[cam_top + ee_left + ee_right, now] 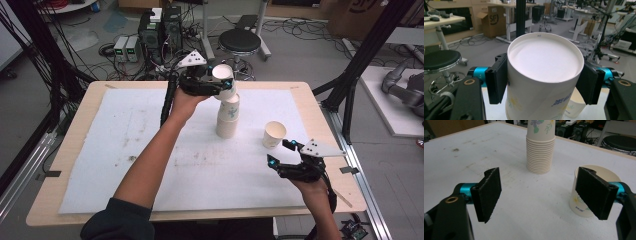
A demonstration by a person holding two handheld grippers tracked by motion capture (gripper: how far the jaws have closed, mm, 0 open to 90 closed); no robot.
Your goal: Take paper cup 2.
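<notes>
A tilted paper cup (223, 79) with a flower print hangs just over the top of an upside-down stack of paper cups (228, 117) at mid-table. My left gripper (222, 80) is shut on it. In the left gripper view both pads (497, 78) press the sides of that cup (541, 82), whose round white end faces the camera, with the stack (574, 107) behind it. My right gripper (279, 152) rests open near the table's right front. A single upright cup (577, 205) stands just beyond its right jaw, beside the stack (540, 152).
The white mat (125, 150) covers the wooden table (75, 150). A black stool (240, 41), computer cases and cables sit on the floor behind the far edge. A black frame post (360, 60) rises at the right.
</notes>
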